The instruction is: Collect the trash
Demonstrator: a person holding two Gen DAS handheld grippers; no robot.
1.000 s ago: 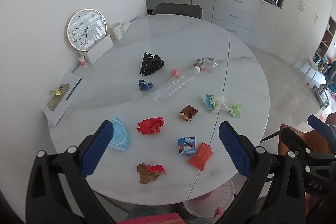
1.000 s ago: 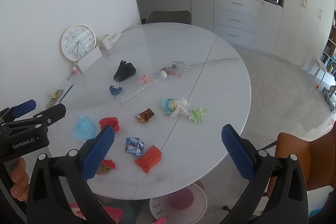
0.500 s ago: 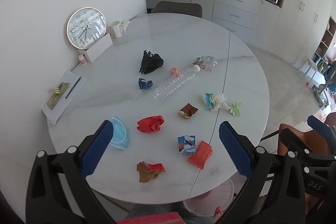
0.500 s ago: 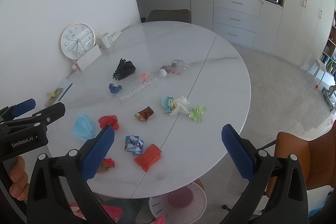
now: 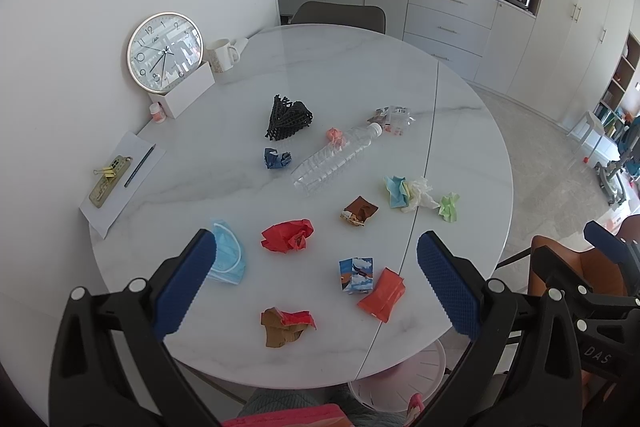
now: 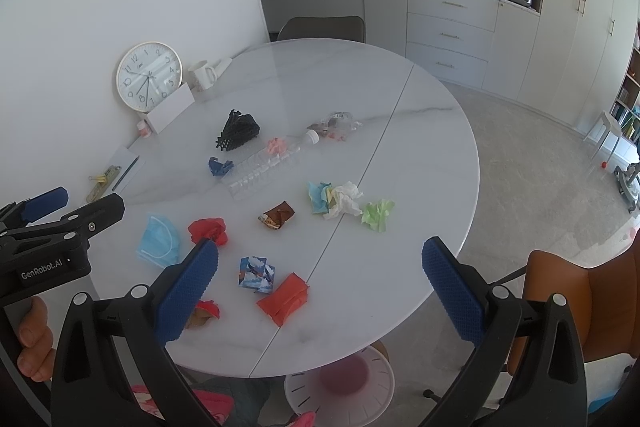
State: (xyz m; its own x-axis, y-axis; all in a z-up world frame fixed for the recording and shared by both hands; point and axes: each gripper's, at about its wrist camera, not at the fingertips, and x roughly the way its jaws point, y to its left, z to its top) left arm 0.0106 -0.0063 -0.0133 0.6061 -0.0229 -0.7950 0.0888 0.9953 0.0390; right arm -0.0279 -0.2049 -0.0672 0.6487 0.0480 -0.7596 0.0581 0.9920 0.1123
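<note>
Trash lies scattered on a round white marble table (image 5: 360, 75): a blue face mask (image 5: 226, 257), a red crumpled wrapper (image 5: 287, 235), a brown and red wrapper (image 5: 286, 325), an orange packet (image 5: 382, 294), a printed blue carton (image 5: 356, 274), a brown wrapper (image 5: 359, 211), a clear plastic bottle (image 5: 336, 159), tissues (image 5: 418, 191) and a black mesh piece (image 5: 287, 117). My left gripper (image 5: 316, 285) is open and empty, above the table's near edge. My right gripper (image 6: 318, 289) is open and empty, to the right of the left one.
A white bin (image 6: 340, 383) stands on the floor under the near edge. A clock (image 5: 165, 51), a mug (image 5: 221, 55), a white box and paper with pen (image 5: 122, 183) sit by the wall at left. An orange chair (image 6: 576, 295) is at right.
Both grippers have drawn back and up slightly, so the table looks a little smaller. Nothing on the table has moved.
</note>
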